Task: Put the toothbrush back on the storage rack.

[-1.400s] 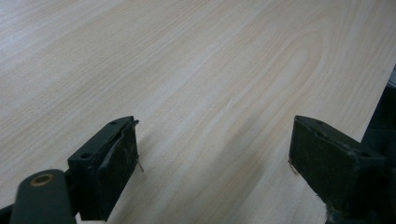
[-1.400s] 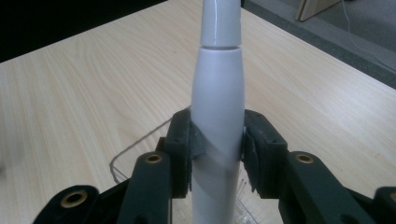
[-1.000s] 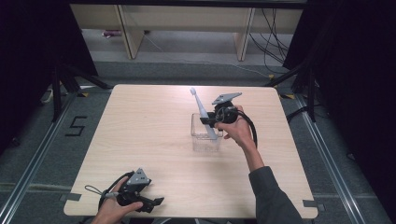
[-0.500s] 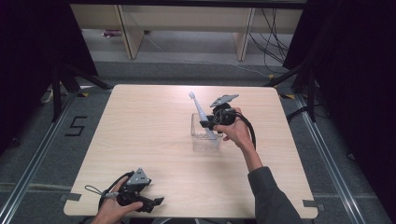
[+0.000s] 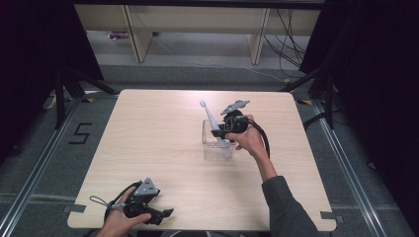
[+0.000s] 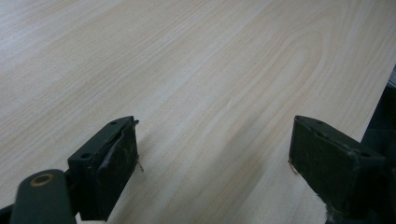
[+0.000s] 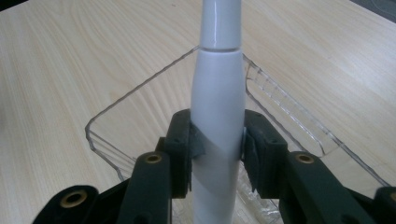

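Right claw (image 5: 221,132) clenched on the white electric toothbrush (image 5: 213,124): in the right gripper view the pads (image 7: 196,142) press both sides of the toothbrush (image 7: 218,116) handle, lower handle end dropping past the jaws toward the clear plastic bin (image 7: 289,121). High view: toothbrush is tilted, head end pointing to about 11 o'clock, lower end inside or just over the clear plastic bin (image 5: 210,148); can't tell if it touches the bin floor. Bin sits on the desk (image 5: 148,138) slightly right of centre, at roughly 2 o'clock from the left claw. Right hand (image 5: 249,140) comes in from about 5 o'clock of the bin. Left claw (image 5: 168,213) released: left gripper view shows the jaws wide apart with bare desk (image 6: 210,70) between them. It rests at the near left desk edge, well apart from the bin, held by the left hand (image 5: 118,224).
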`<action>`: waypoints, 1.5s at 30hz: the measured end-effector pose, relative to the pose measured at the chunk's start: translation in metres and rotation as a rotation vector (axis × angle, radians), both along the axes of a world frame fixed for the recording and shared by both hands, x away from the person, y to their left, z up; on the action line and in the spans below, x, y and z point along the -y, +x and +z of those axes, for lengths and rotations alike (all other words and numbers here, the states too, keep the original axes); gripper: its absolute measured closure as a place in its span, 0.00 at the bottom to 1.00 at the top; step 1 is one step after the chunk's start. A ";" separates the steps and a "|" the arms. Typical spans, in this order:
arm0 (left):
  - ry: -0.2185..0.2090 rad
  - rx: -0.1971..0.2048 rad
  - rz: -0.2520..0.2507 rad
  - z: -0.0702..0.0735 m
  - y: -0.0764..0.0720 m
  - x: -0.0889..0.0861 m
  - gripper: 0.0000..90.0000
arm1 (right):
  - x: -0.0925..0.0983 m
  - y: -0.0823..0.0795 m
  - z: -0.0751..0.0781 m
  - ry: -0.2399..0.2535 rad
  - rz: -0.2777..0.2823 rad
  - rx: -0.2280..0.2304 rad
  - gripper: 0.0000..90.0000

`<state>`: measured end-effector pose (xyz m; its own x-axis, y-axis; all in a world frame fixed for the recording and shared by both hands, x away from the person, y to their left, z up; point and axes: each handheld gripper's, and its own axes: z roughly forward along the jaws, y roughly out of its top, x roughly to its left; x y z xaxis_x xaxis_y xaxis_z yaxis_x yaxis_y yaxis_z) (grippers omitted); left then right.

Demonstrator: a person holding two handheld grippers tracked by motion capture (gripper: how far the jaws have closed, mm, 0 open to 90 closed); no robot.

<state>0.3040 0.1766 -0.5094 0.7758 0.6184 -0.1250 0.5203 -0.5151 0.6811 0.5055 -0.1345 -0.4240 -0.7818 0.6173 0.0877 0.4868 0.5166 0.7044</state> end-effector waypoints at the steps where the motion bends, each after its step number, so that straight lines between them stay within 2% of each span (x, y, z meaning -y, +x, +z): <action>1: 0.001 0.000 -0.001 0.000 0.000 0.000 0.17 | 0.000 0.001 -0.001 -0.001 0.013 0.013 0.72; 4: 0.001 -0.001 0.000 0.000 0.000 0.000 0.16 | 0.001 0.002 -0.001 -0.008 0.016 0.015 0.72; 8: 0.001 0.000 0.000 0.000 0.000 0.000 0.17 | 0.001 0.001 -0.001 -0.024 -0.003 -0.024 0.72; 9: 0.000 0.000 0.000 0.000 0.000 0.000 0.17 | 0.002 0.004 -0.002 -0.025 0.024 -0.005 0.72; 13: -0.001 0.001 0.000 0.000 0.000 0.000 0.17 | -0.001 0.002 -0.002 -0.036 -0.007 -0.034 0.72; 17: 0.000 0.000 0.000 0.000 0.000 0.000 0.17 | -0.001 0.003 -0.003 -0.041 0.006 -0.022 0.72; 19: -0.001 -0.002 0.000 0.000 0.000 0.000 0.16 | -0.002 0.003 -0.003 -0.033 0.012 -0.030 0.72; 20: -0.012 -0.005 0.002 0.000 -0.001 0.001 0.16 | -0.002 0.005 -0.003 -0.033 0.014 -0.026 0.72; 21: -0.002 -0.002 0.000 0.000 0.000 0.000 0.17 | -0.002 0.005 -0.004 -0.032 0.014 -0.025 0.72; 23: -0.001 -0.002 0.000 0.000 0.000 0.000 0.17 | -0.003 0.004 -0.004 -0.040 -0.010 -0.033 0.72; 24: -0.002 -0.002 0.000 0.000 0.000 0.000 0.17 | -0.002 0.006 -0.005 -0.042 0.022 -0.009 0.72; 25: -0.001 -0.002 0.000 0.000 0.000 0.000 0.17 | -0.003 0.006 -0.005 -0.029 -0.005 -0.020 0.72; 27: -0.002 -0.002 0.000 0.000 0.000 0.000 0.17 | -0.004 0.005 -0.004 -0.035 -0.037 -0.051 0.72; 30: -0.003 -0.003 -0.001 0.000 0.000 0.000 0.16 | -0.004 0.005 -0.004 -0.036 -0.021 -0.041 0.72; 31: -0.022 -0.008 0.006 0.000 -0.001 0.002 0.17 | -0.004 0.005 -0.004 -0.038 -0.020 -0.035 0.72; 32: -0.022 -0.008 0.006 0.000 -0.001 0.002 0.16 | -0.004 0.005 -0.004 -0.037 -0.017 -0.035 0.72; 34: -0.021 -0.008 0.005 0.000 -0.001 0.001 0.17 | -0.004 0.005 -0.004 -0.037 -0.033 -0.048 0.71; 36: -0.021 -0.006 0.005 0.000 -0.001 0.001 0.17 | -0.003 0.005 -0.004 -0.039 -0.021 -0.058 0.71; 37: -0.022 -0.005 0.006 0.000 -0.001 0.001 0.17 | -0.003 0.005 -0.004 -0.035 -0.022 -0.047 0.71; 38: -0.022 -0.005 0.005 0.000 -0.001 0.001 0.17 | -0.002 0.004 -0.003 -0.046 -0.024 -0.062 0.71; 39: -0.023 -0.005 0.005 0.000 -0.001 0.001 0.17 | -0.003 0.006 -0.005 -0.040 -0.029 -0.043 0.70; 41: -0.013 0.005 0.010 0.000 -0.001 0.001 0.17 | -0.002 0.005 -0.005 -0.030 -0.010 -0.041 0.74; 44: -0.013 0.008 0.008 0.000 -0.001 0.001 0.17 | -0.002 0.006 -0.006 -0.032 0.021 -0.002 0.77; 45: -0.014 0.008 0.008 0.000 -0.001 0.001 0.17 | -0.002 0.005 -0.003 -0.037 0.016 -0.028 0.77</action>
<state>0.3032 0.1756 -0.5096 0.7717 0.6232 -0.1270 0.5188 -0.5013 0.6925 0.5103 -0.1325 -0.4273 -0.7891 0.6080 0.0875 0.4979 0.5496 0.6709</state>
